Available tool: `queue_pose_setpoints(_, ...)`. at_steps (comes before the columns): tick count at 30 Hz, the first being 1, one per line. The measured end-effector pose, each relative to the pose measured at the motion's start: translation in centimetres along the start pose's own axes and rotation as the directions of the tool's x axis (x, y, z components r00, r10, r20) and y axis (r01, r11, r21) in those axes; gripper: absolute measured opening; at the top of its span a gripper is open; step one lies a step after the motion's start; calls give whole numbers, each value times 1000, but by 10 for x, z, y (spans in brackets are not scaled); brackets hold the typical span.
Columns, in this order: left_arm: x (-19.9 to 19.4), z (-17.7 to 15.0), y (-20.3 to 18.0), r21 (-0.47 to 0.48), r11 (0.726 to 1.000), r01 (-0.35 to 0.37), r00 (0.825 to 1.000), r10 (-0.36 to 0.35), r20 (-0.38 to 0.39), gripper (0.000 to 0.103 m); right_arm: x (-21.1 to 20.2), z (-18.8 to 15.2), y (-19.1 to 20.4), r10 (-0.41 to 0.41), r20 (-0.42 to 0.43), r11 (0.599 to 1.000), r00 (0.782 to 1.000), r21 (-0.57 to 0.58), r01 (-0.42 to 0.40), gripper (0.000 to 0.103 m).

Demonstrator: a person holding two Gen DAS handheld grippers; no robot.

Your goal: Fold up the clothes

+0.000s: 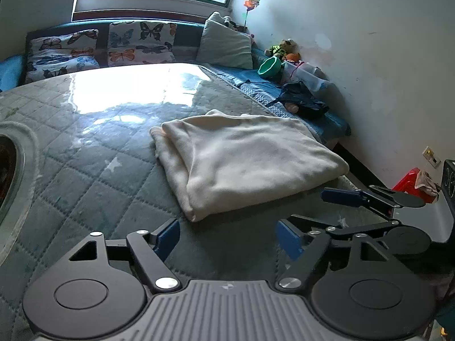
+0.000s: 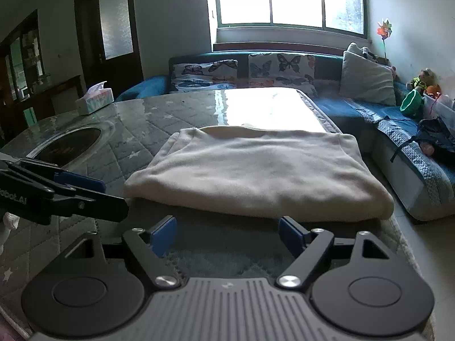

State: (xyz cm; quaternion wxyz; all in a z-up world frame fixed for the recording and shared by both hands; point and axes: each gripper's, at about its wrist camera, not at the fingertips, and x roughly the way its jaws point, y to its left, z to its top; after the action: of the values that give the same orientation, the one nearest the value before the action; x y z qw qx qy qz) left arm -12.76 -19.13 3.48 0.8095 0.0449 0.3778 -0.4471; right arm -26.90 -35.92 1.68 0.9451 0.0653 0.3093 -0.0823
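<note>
A cream garment [image 1: 244, 156] lies folded into a thick rectangle on the grey quilted table cover [image 1: 85, 170]. My left gripper [image 1: 229, 237] is open and empty, just short of the garment's near corner. The right gripper also shows in the left wrist view [image 1: 349, 196] at the right, near the garment's right edge. In the right wrist view the folded garment [image 2: 256, 170] lies straight ahead. My right gripper [image 2: 227, 234] is open and empty, just before its near edge. The left gripper shows at the left [image 2: 79, 187].
A round dark inset [image 2: 71, 145] sits in the table at the left. A tissue box [image 2: 95, 98] stands at the far left corner. A blue sofa [image 2: 384, 119] with butterfly cushions, toys, a green bowl [image 1: 270, 66] and a dark bag [image 1: 304, 99] runs behind and right.
</note>
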Motion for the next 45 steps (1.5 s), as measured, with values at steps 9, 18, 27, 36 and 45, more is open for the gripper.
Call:
queue_pose_setpoints(9,-11,-13,4,-4,999,-37,999,38,7,94,-8,-7,6,-24,8,1000,1000,17,24,103)
queue_pose_setpoints(18,-18,-21,-1,10,998,-55,998,54,21,103,-15,-12,9,-54,25,998,998,34,53,103)
queue_pose_setpoints(27,-22,-29,-4,-9,998,-67,998,67,4,103,-25,-16,5,-55,50,996,997,78,51,103)
queue_pose_setpoints(36,-24,-37,-8,-26,996,-87,996,87,-5,103,-29,-22,14,-82,23,994,996,78,80,103)
queue_pose_setpoints(45,-25,-39,-9,-33,995,-93,996,92,-3,103,-32,-26,16,-99,19,991,995,93,97,103)
